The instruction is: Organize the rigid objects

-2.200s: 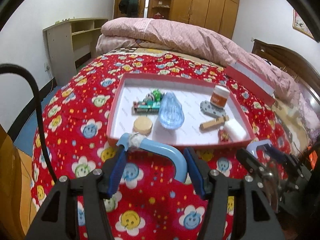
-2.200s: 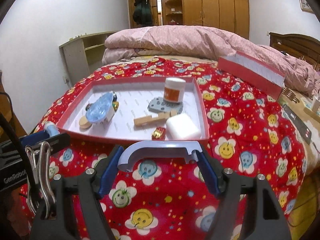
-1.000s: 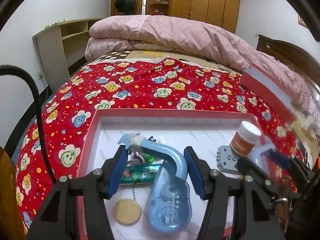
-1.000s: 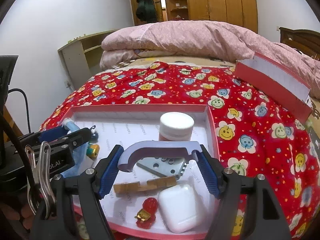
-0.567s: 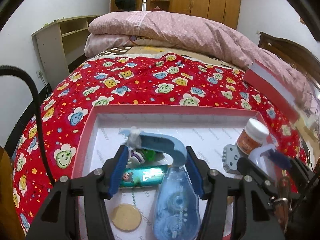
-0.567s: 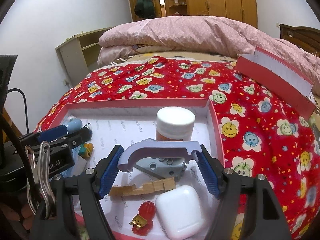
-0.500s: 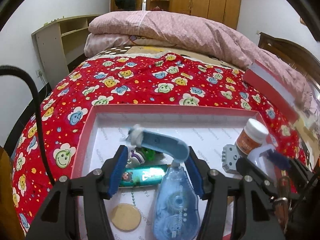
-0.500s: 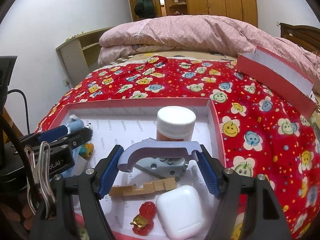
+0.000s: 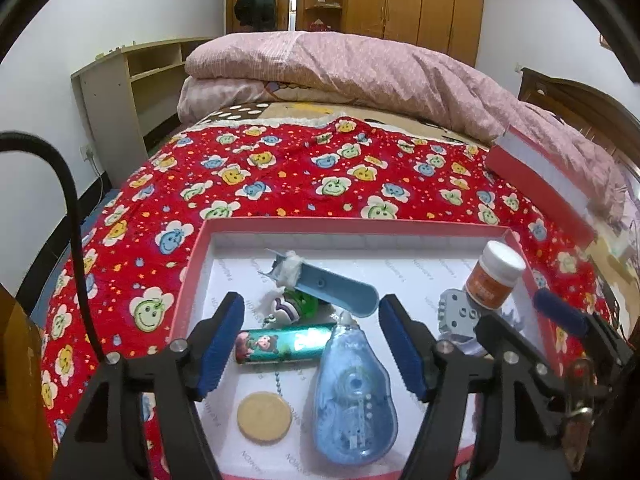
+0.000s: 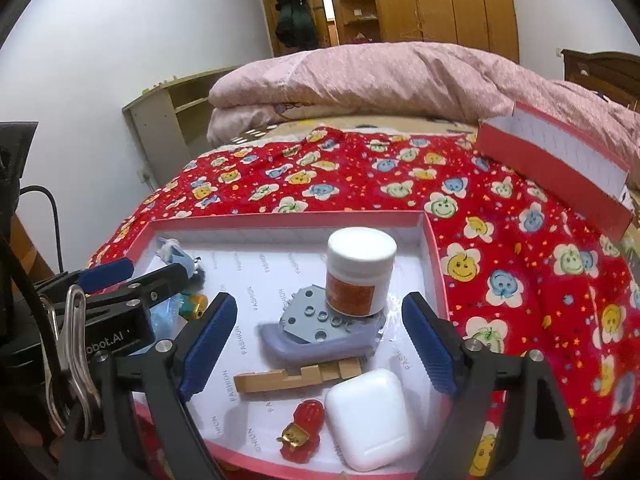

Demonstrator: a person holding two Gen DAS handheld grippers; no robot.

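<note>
A shallow red-rimmed box (image 9: 352, 226) (image 10: 280, 216) lies on the flowered bedspread. My left gripper (image 9: 311, 308) is over its left half. Its jaws are opening, and the pale blue curved handle (image 9: 328, 286) lies loose beyond them, resting on a small toy (image 9: 296, 304). Under the gripper lie a green tube (image 9: 284, 344), a blue tape dispenser (image 9: 352, 396) and a wooden disc (image 9: 263, 418). My right gripper (image 10: 320, 308) is also opening. The lavender curved handle (image 10: 320, 342) lies free below it against a grey plate (image 10: 316, 316), in front of the white-lidded jar (image 10: 358, 272).
A wooden block (image 10: 298, 378), a white case (image 10: 370, 416) and a red figure (image 10: 302, 432) lie near the box's front rim. The box lid (image 10: 560, 160) leans at the back right. A pink quilt (image 9: 360, 72) covers the far bed, and a shelf unit (image 9: 120, 92) stands to the left.
Both grippers opened. The blue handle slipped from the left jaws onto the toy, and the lavender handle dropped from the right jaws onto the box floor by the grey plate.
</note>
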